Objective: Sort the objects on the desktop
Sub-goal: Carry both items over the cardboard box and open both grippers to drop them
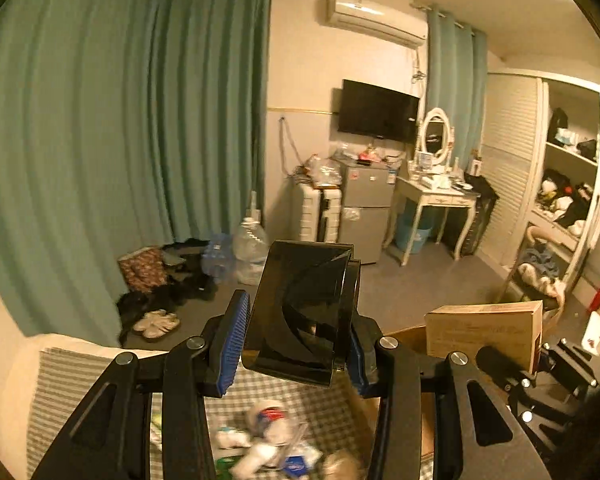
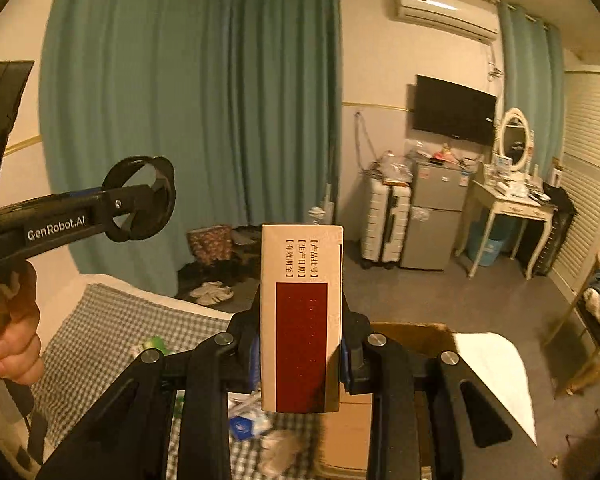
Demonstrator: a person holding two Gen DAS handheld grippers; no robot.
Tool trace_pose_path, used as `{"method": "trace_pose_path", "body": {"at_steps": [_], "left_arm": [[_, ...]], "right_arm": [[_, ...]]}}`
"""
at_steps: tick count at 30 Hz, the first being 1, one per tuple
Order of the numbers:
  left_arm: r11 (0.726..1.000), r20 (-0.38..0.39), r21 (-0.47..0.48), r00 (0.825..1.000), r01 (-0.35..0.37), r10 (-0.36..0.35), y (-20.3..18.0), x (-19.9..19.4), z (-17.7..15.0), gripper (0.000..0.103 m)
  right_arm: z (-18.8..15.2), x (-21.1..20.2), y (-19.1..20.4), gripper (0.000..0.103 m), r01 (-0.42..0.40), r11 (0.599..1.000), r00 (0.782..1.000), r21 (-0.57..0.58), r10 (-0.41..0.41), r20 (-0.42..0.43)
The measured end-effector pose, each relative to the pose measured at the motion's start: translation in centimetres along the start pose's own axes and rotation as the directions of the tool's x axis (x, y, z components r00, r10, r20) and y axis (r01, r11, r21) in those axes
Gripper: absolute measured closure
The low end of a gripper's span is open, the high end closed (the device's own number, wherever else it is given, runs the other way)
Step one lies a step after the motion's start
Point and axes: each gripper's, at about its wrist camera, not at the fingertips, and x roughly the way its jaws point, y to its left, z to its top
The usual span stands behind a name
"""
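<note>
My left gripper [image 1: 296, 344] is shut on a dark smoked-plastic box [image 1: 304, 312], held upright between the blue pads, high above the checked cloth [image 1: 80, 376]. My right gripper [image 2: 300, 354] is shut on a tall beige carton with a dark red panel [image 2: 302, 320] and printed lines near its top. In the left wrist view that carton [image 1: 486, 330] shows at the right with the right gripper behind it. The left gripper's handle [image 2: 80, 216] and a person's hand [image 2: 8, 336] show at the left of the right wrist view. Small packets and wrappers [image 1: 268, 440] lie blurred on the cloth below.
An open cardboard box [image 2: 412, 340] with a pale flap [image 2: 496, 372] stands to the right of the cloth. Beyond the cloth's edge are the floor, shoes [image 2: 212, 292], water jugs [image 1: 250, 244], green curtains, a suitcase, a small fridge [image 1: 366, 208] and a dressing table [image 1: 436, 196].
</note>
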Motion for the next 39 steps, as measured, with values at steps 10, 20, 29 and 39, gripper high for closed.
{"method": "trace_pose_path", "body": {"at_steps": [10, 20, 29, 39], "left_arm": [[0.989, -0.062, 0.031, 0.988, 0.145, -0.142, -7.8, 4.7, -2.0, 0.059], [0.973, -0.139, 0.048, 0.966, 0.226, -0.218, -12.2, 10.1, -3.3, 0.059], [0.960, -0.297, 0.114, 0.931, 0.257, -0.214, -15.8, 17.4, -9.0, 0.059], [0.956, -0.467, 0.107, 0.863, 0.273, -0.194, -17.1, 22.3, -15.3, 0.059]], "right_arm": [[0.0, 0.1, -6.8, 0.075, 0.164, 0.985, 0.986, 0.047, -0.163, -0.022], [-1.3, 3.5, -12.0, 0.075, 0.273, 0.956, 0.961, 0.111, -0.264, -0.086], [-6.0, 7.3, -15.1, 0.075, 0.301, 0.936, 0.941, 0.184, -0.260, -0.218], [-12.6, 12.3, -16.2, 0.075, 0.317, 0.935, 0.897, 0.157, -0.243, -0.369]]}}
